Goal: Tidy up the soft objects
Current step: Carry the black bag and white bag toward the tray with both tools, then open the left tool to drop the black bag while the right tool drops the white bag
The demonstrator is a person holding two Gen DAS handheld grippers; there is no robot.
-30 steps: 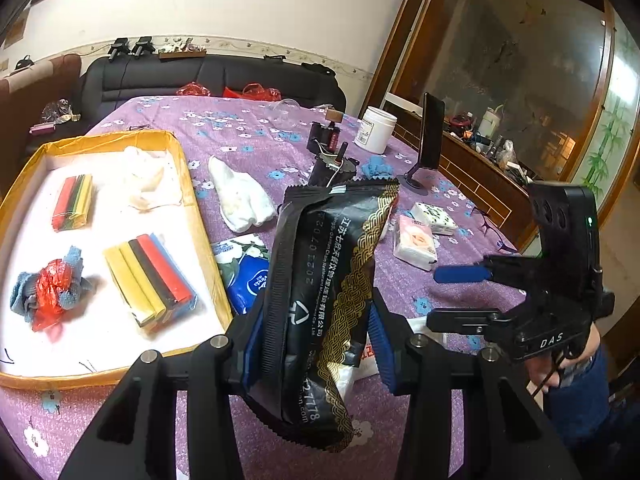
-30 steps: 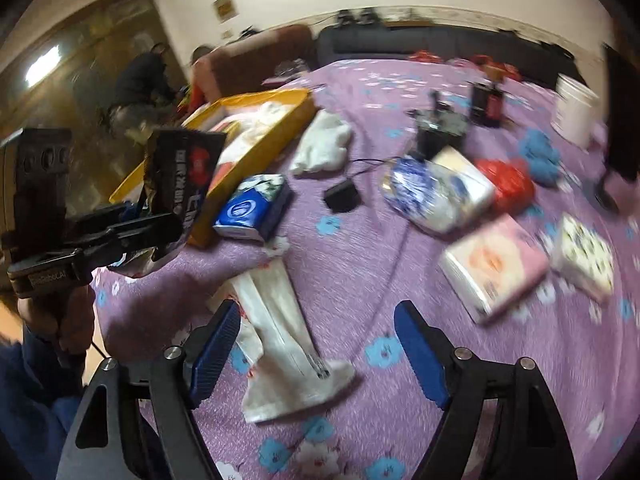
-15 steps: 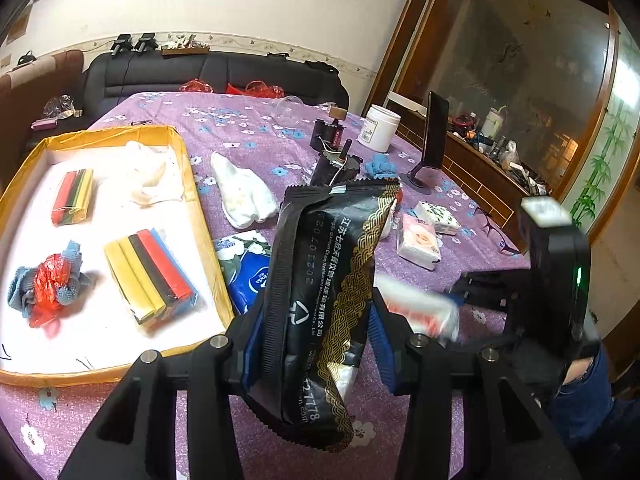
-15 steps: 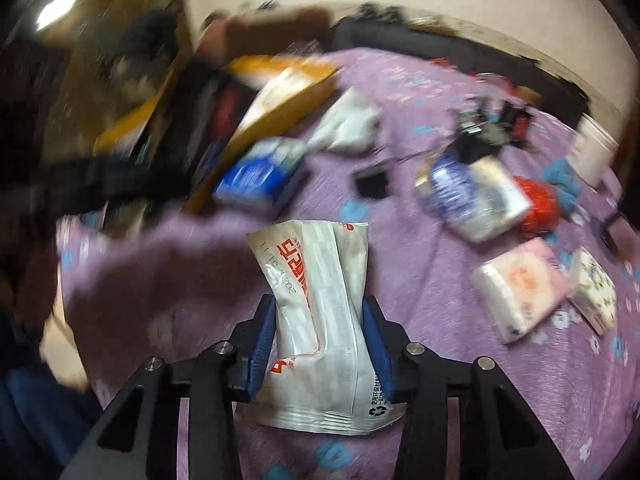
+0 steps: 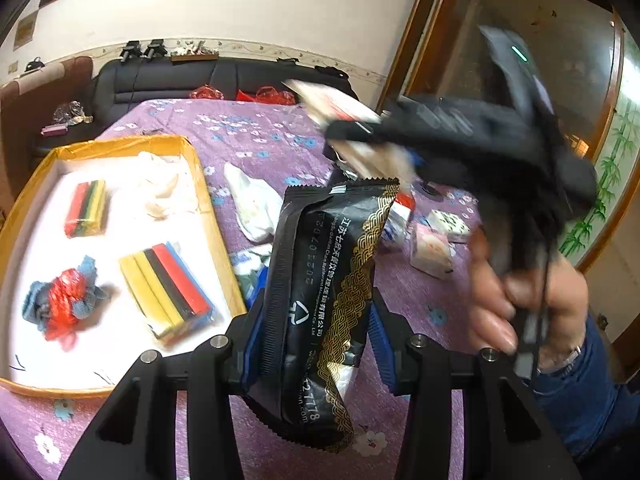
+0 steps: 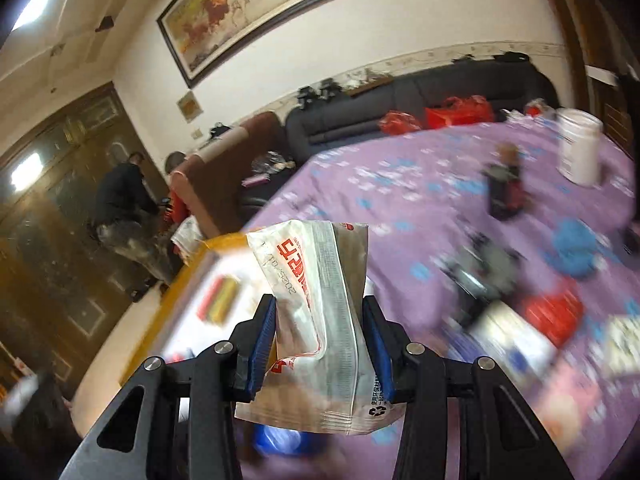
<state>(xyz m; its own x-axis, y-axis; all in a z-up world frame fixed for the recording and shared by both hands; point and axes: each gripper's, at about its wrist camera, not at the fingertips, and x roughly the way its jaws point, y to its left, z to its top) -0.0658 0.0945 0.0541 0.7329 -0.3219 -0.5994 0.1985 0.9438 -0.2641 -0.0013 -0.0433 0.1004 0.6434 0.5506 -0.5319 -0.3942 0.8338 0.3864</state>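
Between our left gripper's (image 5: 316, 344) blue pads we clamp a black packet (image 5: 324, 292) with gold scrollwork and white print, upright and crinkled, above the purple flowered tablecloth (image 5: 256, 140). Our right gripper (image 6: 320, 344), whose jaws have just been closing, pinches a white wet-wipe packet (image 6: 320, 320) with red lettering, raised off the cloth. Beyond, the yellow-rimmed tray (image 5: 200, 184) holds coloured sponge strips (image 5: 164, 292), a second strip bundle (image 5: 86, 208) and a red-and-blue rag (image 5: 64, 304).
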